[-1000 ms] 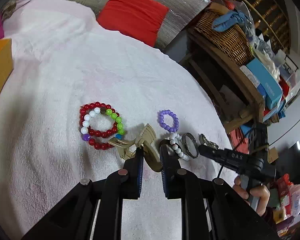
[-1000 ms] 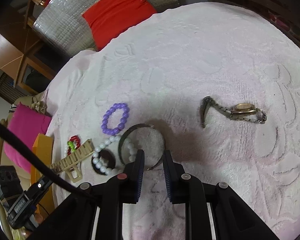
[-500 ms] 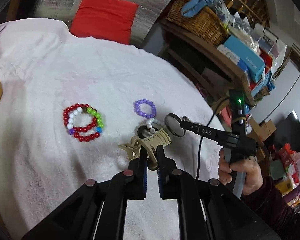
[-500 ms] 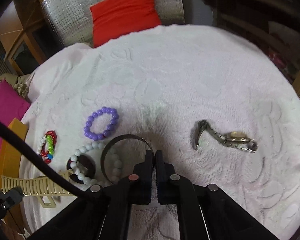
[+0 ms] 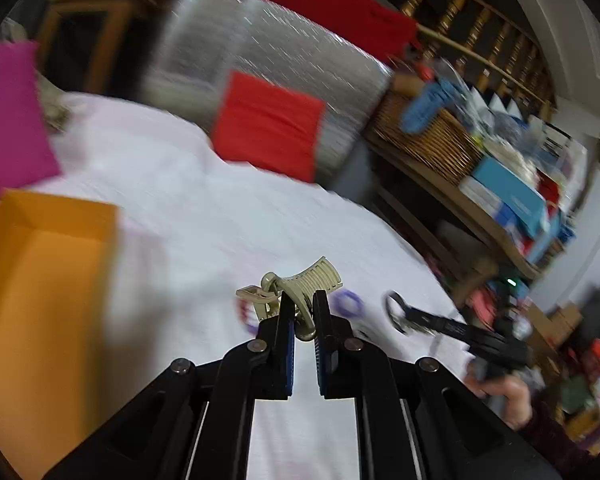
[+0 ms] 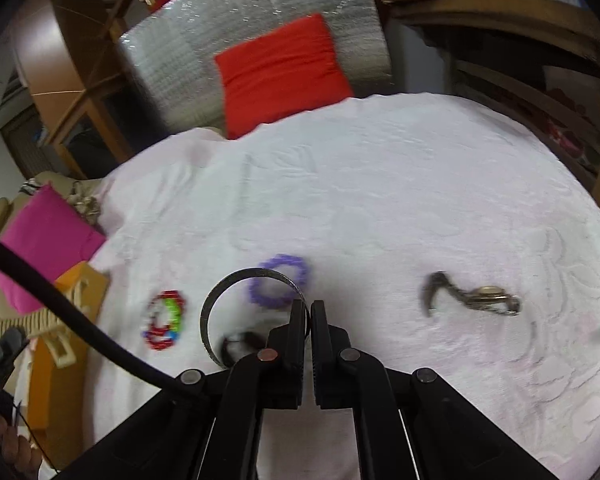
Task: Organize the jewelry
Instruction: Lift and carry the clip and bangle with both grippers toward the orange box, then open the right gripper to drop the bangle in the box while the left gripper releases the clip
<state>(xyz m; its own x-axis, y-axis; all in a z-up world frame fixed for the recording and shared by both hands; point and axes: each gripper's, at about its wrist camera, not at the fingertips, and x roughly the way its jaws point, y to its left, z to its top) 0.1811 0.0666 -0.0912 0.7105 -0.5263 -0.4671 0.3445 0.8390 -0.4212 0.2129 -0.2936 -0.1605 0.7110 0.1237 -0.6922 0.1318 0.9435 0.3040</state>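
My left gripper [image 5: 303,300] is shut on a beige hair claw clip [image 5: 300,284] and holds it above the white cloth [image 5: 204,224], right of an orange box [image 5: 40,280]. My right gripper [image 6: 309,308] is shut on a dark metal bangle [image 6: 208,312] and holds it above the cloth; the bangle also shows in the left wrist view [image 5: 394,312]. On the cloth lie a purple bead bracelet [image 6: 278,290], a red and multicolour bead bracelet [image 6: 164,320] and a metal wristwatch [image 6: 476,298]. The held clip shows in the right wrist view [image 6: 48,328].
A pink cushion [image 6: 44,244] lies at the left edge of the cloth beside the orange box [image 6: 56,368]. A red cushion [image 6: 280,72] leans on a silver padded backrest behind. A wooden shelf with a wicker basket [image 5: 432,140] and boxes stands to the right.
My left gripper has lifted the hair clip off the cloth and swung left toward the orange box. My right gripper shut on the bangle and lifted it.
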